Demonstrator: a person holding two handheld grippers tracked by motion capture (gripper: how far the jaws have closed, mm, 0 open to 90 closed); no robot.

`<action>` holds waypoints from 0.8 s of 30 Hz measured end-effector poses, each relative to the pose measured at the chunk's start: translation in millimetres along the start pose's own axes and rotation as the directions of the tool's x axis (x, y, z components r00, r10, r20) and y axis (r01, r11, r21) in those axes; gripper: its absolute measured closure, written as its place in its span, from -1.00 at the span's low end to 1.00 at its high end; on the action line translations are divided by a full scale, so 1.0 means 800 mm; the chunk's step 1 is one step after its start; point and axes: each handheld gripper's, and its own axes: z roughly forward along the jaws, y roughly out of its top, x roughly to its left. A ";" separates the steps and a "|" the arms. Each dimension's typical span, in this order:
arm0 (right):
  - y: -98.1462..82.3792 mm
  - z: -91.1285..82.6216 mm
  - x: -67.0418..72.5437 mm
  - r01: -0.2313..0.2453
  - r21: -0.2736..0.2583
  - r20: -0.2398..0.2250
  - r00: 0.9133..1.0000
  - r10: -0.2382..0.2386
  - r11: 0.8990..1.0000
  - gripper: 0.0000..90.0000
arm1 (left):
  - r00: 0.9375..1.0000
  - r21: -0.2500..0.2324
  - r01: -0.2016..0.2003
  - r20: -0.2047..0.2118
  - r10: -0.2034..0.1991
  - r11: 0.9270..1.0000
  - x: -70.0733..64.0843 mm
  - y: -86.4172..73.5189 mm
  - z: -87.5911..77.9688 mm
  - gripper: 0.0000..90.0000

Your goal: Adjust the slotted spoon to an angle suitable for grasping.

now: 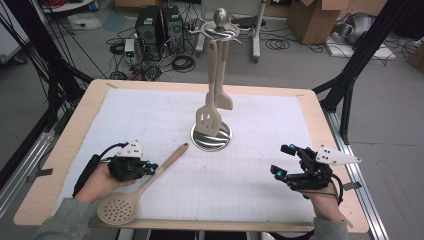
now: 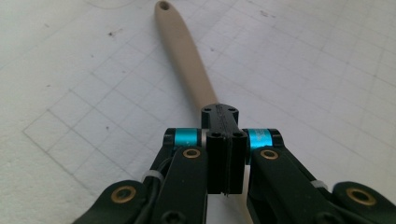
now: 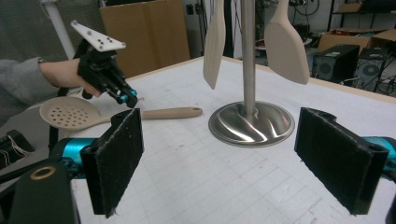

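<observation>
A beige perforated skimmer [image 1: 118, 207] lies on the white gridded mat, its long handle [image 2: 184, 56] pointing toward the metal utensil stand [image 1: 211, 136]. My left gripper [image 1: 151, 168] is shut, pads pressed together with nothing between them, right over the middle of the handle; in the left gripper view the handle runs on beneath the left gripper [image 2: 225, 135]. A beige slotted spatula [image 1: 209, 117] and a plain spatula [image 1: 223, 100] hang from the stand. My right gripper [image 1: 282, 160] stands open at the table's right, and from the right gripper [image 3: 219, 158] the stand's base [image 3: 252, 123] shows between its pads.
The mat [image 1: 260, 125] covers most of the wooden table [image 1: 65, 145]. Behind the table, computer towers [image 1: 160, 25], cables and cardboard boxes [image 1: 315, 17] sit on the floor. Black frame legs [image 1: 350, 75] rise at both sides.
</observation>
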 end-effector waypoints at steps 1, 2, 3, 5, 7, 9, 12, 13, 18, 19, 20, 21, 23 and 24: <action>0.000 0.000 0.000 0.000 0.001 0.000 1.000 0.000 1.000 -0.67 | 1.000 -0.003 -0.006 0.002 0.006 1.000 -0.005 0.001 -0.003 0.99; 0.000 0.001 0.000 0.000 -0.001 0.000 1.000 0.000 1.000 -0.67 | 1.000 -0.002 -0.010 0.000 0.010 1.000 -0.009 0.002 -0.005 0.99; 0.000 0.001 0.000 0.002 -0.002 0.000 1.000 -0.002 1.000 -0.67 | 1.000 -0.002 -0.003 0.001 0.003 1.000 -0.013 0.003 -0.007 0.99; 0.000 0.002 0.001 0.000 0.004 -0.003 1.000 0.000 1.000 -0.67 | 1.000 -0.001 -0.006 -0.008 0.006 1.000 -0.018 0.005 -0.011 0.99; 0.000 0.004 0.001 0.000 0.005 -0.005 1.000 0.000 1.000 -0.67 | 0.999 -0.002 0.015 -0.029 -0.015 1.000 -0.022 0.005 -0.012 0.99; 0.001 0.005 0.001 0.001 0.004 -0.008 1.000 -0.001 1.000 -0.67 | 0.998 0.002 0.037 -0.049 -0.037 0.999 -0.023 0.007 -0.010 0.99; 0.002 0.006 0.001 0.005 0.003 -0.009 1.000 -0.005 1.000 -0.67 | 0.996 -0.003 0.059 -0.073 -0.059 0.998 -0.020 0.010 -0.002 0.99; 0.002 0.006 0.002 0.003 0.002 -0.011 1.000 -0.003 1.000 -0.67 | 0.995 0.001 0.064 -0.080 -0.064 0.998 -0.019 0.012 -0.001 0.99; 0.003 0.006 0.000 0.003 -0.008 -0.011 1.000 -0.003 1.000 -0.67 | 0.991 0.006 0.080 -0.112 -0.079 0.997 -0.013 0.020 0.009 0.99; 0.003 0.006 0.000 0.001 -0.005 -0.012 1.000 -0.002 1.000 -0.67 | 0.990 0.011 0.084 -0.115 -0.082 0.996 -0.012 0.021 0.012 0.99; 0.003 0.005 -0.001 0.002 -0.007 -0.015 1.000 -0.002 1.000 -0.67 | 0.989 0.018 0.086 -0.120 -0.083 0.996 -0.011 0.022 0.014 0.99; 0.003 0.005 0.000 -0.002 -0.010 -0.017 1.000 0.002 1.000 -0.67 | 0.989 0.022 0.079 -0.126 -0.076 0.997 -0.010 0.023 0.015 0.99; 0.003 0.004 -0.001 -0.002 -0.013 -0.016 1.000 0.002 1.000 -0.67 | 0.986 0.032 0.086 -0.144 -0.080 0.996 -0.006 0.024 0.019 0.99; 0.004 0.003 -0.001 -0.002 -0.015 -0.016 1.000 0.002 1.000 -0.67 | 0.986 0.041 0.089 -0.148 -0.082 0.995 -0.004 0.024 0.021 0.99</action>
